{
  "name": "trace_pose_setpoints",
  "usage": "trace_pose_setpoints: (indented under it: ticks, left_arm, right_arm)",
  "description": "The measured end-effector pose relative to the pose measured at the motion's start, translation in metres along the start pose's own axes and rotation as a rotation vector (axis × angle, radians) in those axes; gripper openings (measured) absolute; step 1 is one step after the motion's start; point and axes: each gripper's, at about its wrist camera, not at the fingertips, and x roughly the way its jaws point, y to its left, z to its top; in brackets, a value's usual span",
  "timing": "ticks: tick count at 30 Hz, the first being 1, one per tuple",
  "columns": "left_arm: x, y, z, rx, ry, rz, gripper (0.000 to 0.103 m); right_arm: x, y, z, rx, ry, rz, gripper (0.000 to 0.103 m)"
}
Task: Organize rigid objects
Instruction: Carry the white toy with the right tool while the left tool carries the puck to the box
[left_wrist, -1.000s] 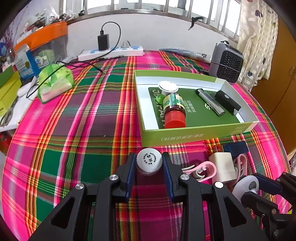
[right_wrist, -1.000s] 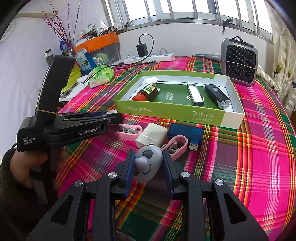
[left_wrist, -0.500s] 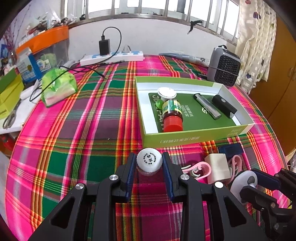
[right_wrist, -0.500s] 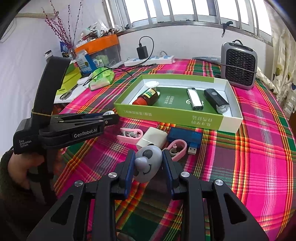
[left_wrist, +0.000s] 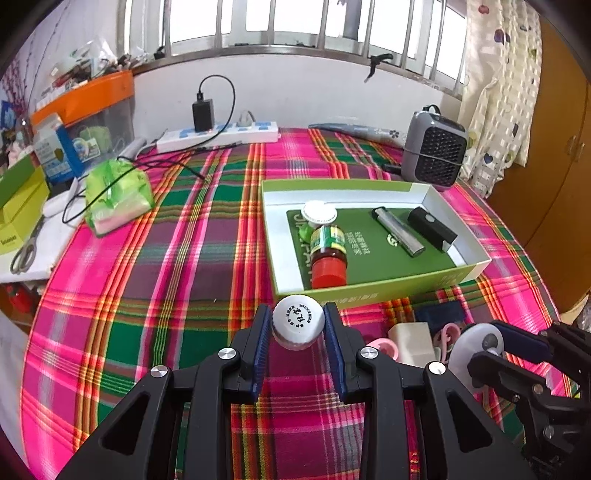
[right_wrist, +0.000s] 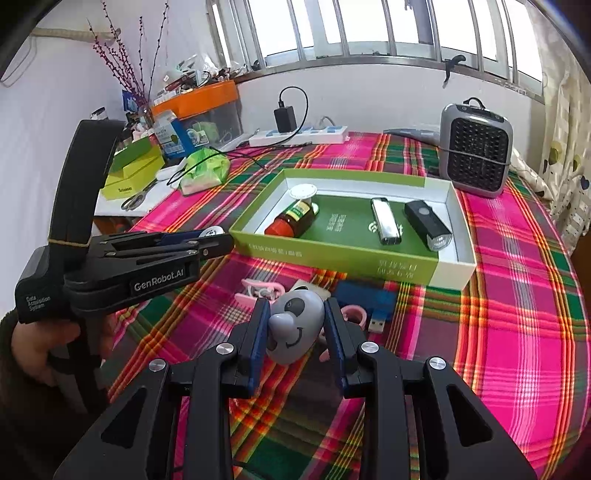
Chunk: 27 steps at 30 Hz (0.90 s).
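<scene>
Two grippers, each clenched on one item: the left gripper (left_wrist: 298, 325) grasps a white-capped bottle (left_wrist: 298, 322) above the plaid surface (left_wrist: 166, 266), and the right gripper (right_wrist: 295, 326) grasps a grey panda figure (right_wrist: 295, 328). One green box (right_wrist: 332, 254) sits at 12 o'clock from the right gripper — inside are four things: a white round lid (right_wrist: 303, 192), a red-capped bottle (right_wrist: 291, 219) lying down, a silver lighter (right_wrist: 385, 220) and a black flashlight (right_wrist: 427, 224). Loose between gripper and box: two pink earhooks (right_wrist: 264, 290), one white charger (left_wrist: 412, 341), one blue USB stick (right_wrist: 369, 299).

black tool (left_wrist: 298, 345), blue pads (left_wrist: 263, 341), silver screws
</scene>
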Motion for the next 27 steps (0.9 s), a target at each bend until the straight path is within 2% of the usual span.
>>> trace_pose_setpoints:
  ticks: [12,27]
  left_arm:
    - [0.004,-0.009,0.019,0.025,-0.011,-0.022,0.028]
    - [0.023,-0.025,0.044,0.05,-0.003,-0.062,0.028]
  right_arm:
    - [-0.001,-0.019,0.029,0.024,-0.031,-0.017,0.031]
    - [0.021,-0.052,0.068,0.047,-0.023,-0.059,0.031]
